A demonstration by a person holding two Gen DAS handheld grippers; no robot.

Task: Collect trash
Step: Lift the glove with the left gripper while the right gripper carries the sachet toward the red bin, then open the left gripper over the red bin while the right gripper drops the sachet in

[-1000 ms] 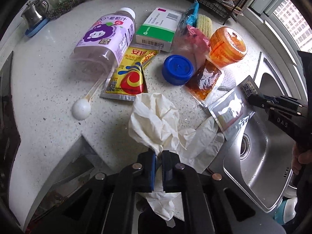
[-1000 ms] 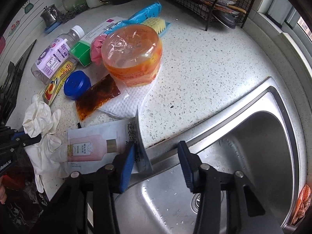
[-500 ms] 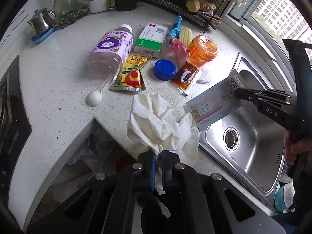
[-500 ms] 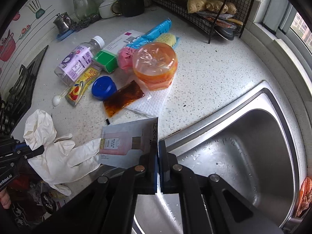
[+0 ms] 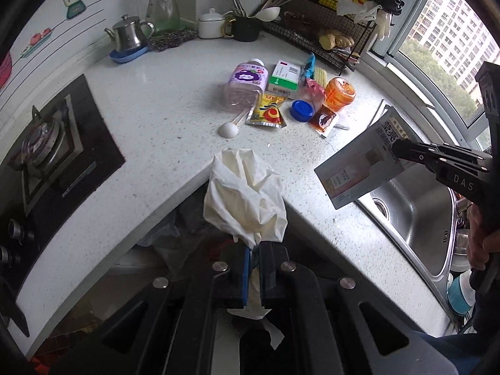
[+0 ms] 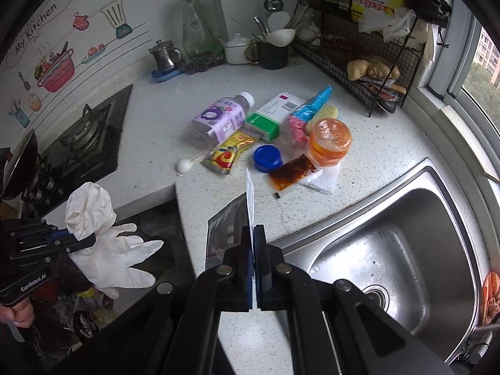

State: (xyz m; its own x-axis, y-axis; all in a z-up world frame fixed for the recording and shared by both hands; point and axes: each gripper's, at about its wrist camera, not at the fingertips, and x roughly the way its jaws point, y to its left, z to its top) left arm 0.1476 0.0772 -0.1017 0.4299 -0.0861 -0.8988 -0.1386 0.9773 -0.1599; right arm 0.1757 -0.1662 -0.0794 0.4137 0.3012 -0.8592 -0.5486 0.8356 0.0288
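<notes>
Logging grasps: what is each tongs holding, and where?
Left tongs pinch the white glove at its bunched cuff; right tongs pinch the flat packet by one edge.

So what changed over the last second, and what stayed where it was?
The right gripper closed on the flat sachet at the sink edge and lifted it off the counter. The left gripper, clamped on the white glove throughout, raised it clear and drew back. The bottle, blue lid and orange cup stayed put.
</notes>
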